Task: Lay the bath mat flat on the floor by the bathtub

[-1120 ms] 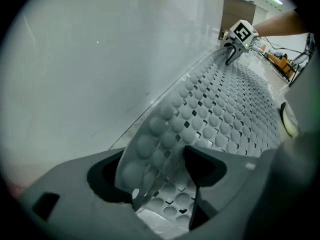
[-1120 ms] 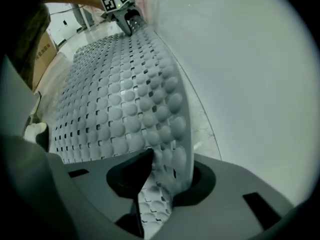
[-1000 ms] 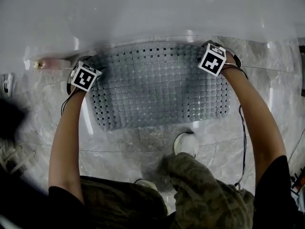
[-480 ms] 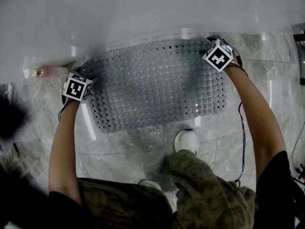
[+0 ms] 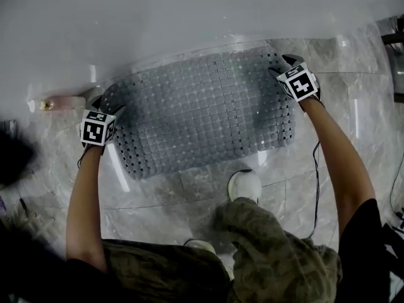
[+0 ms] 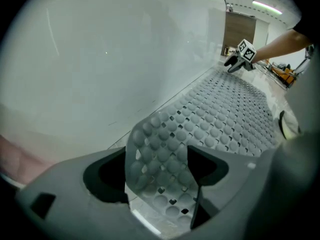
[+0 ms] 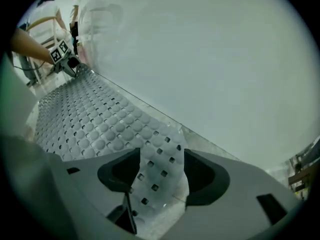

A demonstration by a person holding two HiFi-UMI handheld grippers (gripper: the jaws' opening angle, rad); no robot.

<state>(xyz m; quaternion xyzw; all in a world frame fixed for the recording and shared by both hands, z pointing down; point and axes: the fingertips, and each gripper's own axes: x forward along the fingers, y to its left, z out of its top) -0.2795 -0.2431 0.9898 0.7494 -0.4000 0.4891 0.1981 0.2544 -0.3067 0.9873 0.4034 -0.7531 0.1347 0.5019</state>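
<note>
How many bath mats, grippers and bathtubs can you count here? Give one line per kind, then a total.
bath mat: 1
grippers: 2 (left gripper, right gripper; the jaws of both have just been opening, with a mat corner between each pair)
bathtub: 1
Total: 4
</note>
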